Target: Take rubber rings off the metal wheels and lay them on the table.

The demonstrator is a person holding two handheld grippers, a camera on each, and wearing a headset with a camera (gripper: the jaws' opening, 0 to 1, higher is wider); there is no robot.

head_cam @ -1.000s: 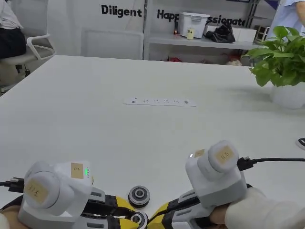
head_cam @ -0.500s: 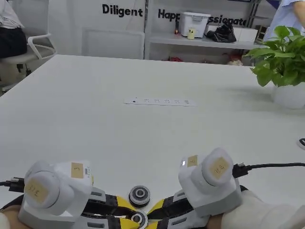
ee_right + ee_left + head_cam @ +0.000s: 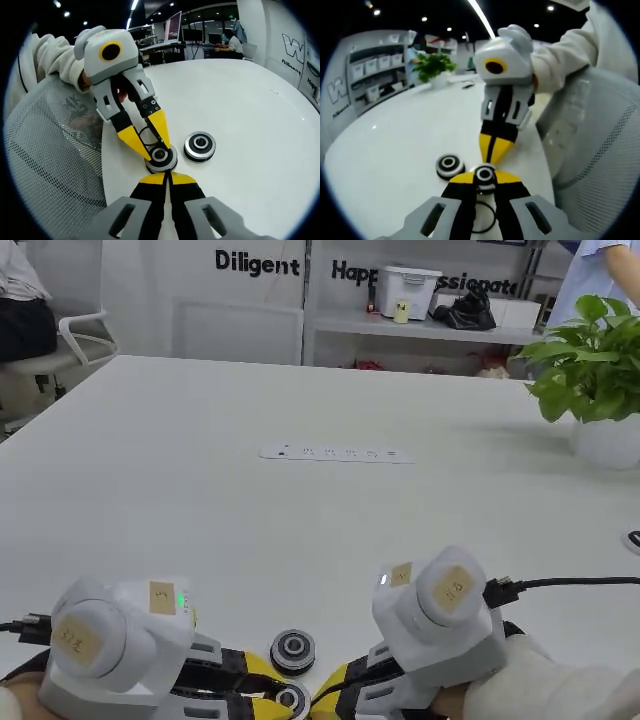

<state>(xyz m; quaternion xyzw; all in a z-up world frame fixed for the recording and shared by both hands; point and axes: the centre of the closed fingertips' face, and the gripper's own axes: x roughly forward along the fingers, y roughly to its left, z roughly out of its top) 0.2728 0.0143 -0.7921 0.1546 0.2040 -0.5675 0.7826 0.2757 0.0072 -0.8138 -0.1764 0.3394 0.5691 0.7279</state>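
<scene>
Metal wheel [image 3: 161,156] clamped between left fingers [image 3: 134,140], lying straight ahead of right fingers [image 3: 181,179]; those pinched together, tips at rim, empty-looking.

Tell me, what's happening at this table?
A person works at a white table with a handheld claw in each hand. The left claw grips a small metal wheel. The right claw, closed to a point, meets that wheel's rim. A second wheel sits just beside it. One thin black rubber ring lies flat on the table under the left claw.
</scene>
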